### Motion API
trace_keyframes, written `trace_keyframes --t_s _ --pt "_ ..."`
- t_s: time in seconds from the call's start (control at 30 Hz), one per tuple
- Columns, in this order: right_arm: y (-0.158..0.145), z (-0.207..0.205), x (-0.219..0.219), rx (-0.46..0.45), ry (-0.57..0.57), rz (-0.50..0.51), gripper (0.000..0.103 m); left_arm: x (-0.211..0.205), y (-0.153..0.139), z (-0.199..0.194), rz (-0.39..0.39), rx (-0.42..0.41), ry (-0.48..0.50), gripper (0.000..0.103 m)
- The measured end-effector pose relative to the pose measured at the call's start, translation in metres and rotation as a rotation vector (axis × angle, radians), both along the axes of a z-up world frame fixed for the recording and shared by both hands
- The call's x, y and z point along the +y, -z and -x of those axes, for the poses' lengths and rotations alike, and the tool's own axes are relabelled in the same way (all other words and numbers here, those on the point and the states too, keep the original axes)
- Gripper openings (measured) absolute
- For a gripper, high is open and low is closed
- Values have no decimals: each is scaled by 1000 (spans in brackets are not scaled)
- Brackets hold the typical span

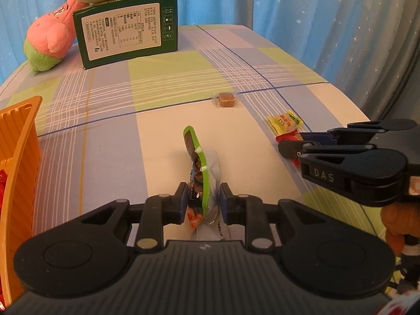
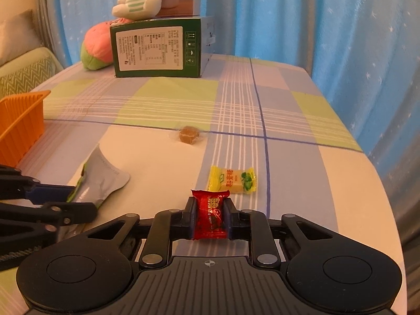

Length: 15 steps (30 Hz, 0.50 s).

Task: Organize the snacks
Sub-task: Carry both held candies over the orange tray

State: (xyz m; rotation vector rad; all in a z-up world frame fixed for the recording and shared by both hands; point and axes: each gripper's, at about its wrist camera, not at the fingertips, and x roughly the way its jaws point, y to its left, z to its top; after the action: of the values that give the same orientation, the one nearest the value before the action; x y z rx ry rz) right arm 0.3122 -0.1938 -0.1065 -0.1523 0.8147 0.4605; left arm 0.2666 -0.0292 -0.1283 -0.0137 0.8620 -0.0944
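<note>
My left gripper point(image 1: 204, 199) is shut on a green-edged snack packet point(image 1: 200, 173), which stands on edge between the pads above the checked tablecloth. Seen from the right wrist view, that packet point(image 2: 105, 181) shows its silver back, held by the left gripper point(image 2: 78, 202). My right gripper point(image 2: 210, 216) is shut on a red wrapped candy point(image 2: 211, 216). In the left wrist view the right gripper point(image 1: 291, 145) sits low at the right edge, and the red candy point(image 1: 287, 137) peeks out. A yellow candy point(image 2: 232, 179) lies just beyond it, and a brown candy in clear wrap point(image 2: 188, 134) farther back.
An orange ribbed basket point(image 1: 19, 157) stands at the left edge of the table, red items inside. A green carton point(image 1: 126, 30) stands at the back left with plush toys point(image 1: 50, 39) beside and on top. Blue curtains hang behind the table.
</note>
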Motion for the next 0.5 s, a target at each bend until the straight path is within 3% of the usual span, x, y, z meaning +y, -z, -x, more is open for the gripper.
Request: trace_keyframes --t_s 0.27,0.5 --pt "-15 12 -9 11 57 -49 21 -2 -5 11 -20 -4 -2 21" --pt "-30 39 -20 25 118 -94 21 4 -25 42 15 -18 -23 21"
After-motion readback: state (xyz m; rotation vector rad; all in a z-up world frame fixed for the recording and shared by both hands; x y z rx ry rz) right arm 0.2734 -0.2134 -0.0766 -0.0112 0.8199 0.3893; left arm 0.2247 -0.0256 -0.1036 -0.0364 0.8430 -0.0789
